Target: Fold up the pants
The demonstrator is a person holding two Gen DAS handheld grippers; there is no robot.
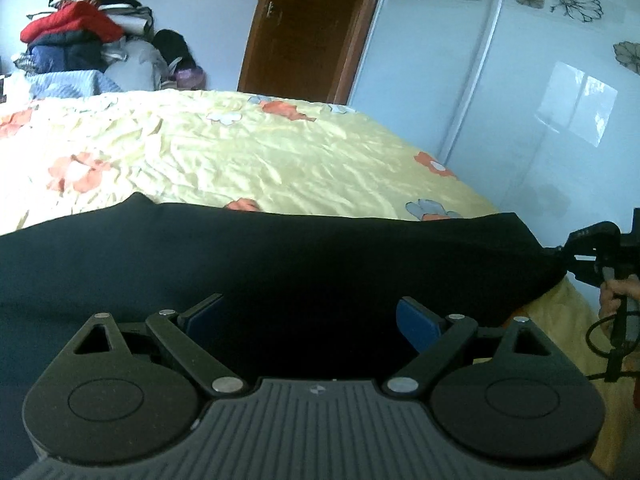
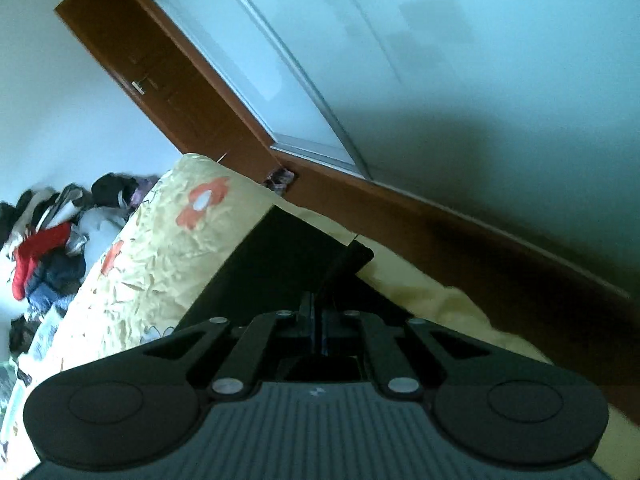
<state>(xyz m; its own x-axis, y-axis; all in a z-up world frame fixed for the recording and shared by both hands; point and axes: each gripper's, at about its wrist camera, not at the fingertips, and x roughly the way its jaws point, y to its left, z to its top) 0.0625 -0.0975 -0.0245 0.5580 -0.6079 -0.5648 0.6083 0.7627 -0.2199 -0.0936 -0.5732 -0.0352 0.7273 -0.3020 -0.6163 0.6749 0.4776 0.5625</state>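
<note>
Black pants (image 1: 280, 248) lie spread across the near part of a bed with a yellow flowered sheet (image 1: 224, 152). My left gripper (image 1: 310, 314) hovers just above the dark cloth, its blue pads wide apart and nothing pinched between them. At the right edge of the left wrist view, my right gripper (image 1: 570, 258) pinches the pants' end, a hand (image 1: 614, 294) on its handle. In the right wrist view the right gripper (image 2: 320, 308) is shut on a bunched edge of the pants (image 2: 288, 252), with a fold of cloth sticking up past the fingertips.
A heap of clothes (image 1: 80, 36) is piled beyond the far left of the bed. A brown door (image 1: 304, 24) and white sliding wardrobe panels (image 1: 520, 80) stand behind and to the right of the bed. The bed's right edge drops close to the wardrobe.
</note>
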